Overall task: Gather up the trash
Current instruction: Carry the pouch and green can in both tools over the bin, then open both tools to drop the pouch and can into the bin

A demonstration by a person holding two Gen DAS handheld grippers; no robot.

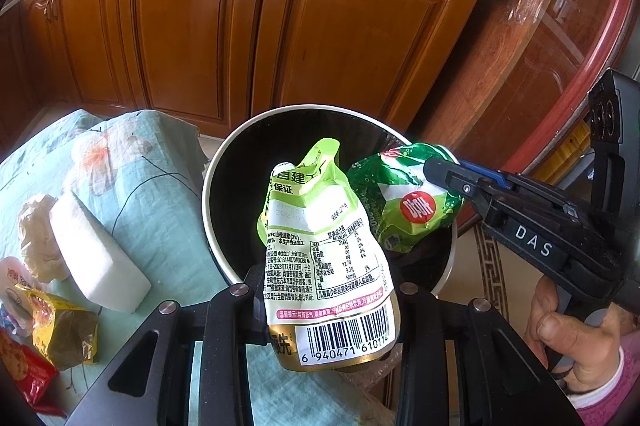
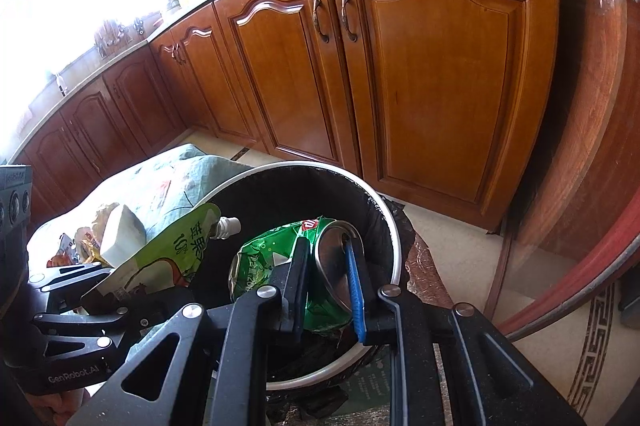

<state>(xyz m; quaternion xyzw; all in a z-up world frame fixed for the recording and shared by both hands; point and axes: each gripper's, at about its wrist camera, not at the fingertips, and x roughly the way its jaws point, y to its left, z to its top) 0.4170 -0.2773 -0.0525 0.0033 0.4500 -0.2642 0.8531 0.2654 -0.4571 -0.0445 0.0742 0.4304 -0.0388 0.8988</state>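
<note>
Both hovered over the trash bin (image 1: 208, 186) — left hand-held gripper (image 1: 328, 290) squeezed a juice pouch (image 1: 320, 246), right hand-held gripper (image 2: 326, 290) squeezed a crushed green can (image 2: 264, 266).

The inside of the trash bin (image 1: 224, 210) is dark, and its bottom cannot be seen behind the juice pouch (image 1: 328, 258) and the crushed green can (image 1: 404, 210). The fingertips of the left gripper (image 1: 326, 290) are covered by the pouch. To the left of the bin, the red wrapper (image 1: 20, 374) and the yellow wrapper (image 1: 60, 330) are cut by the picture edge, and their print is too small to read. Right of the bin, the person's hand (image 1: 568, 346) is partly cut off. In the right wrist view, the window area far left of the bin is overexposed, so nothing there can be told.
</note>
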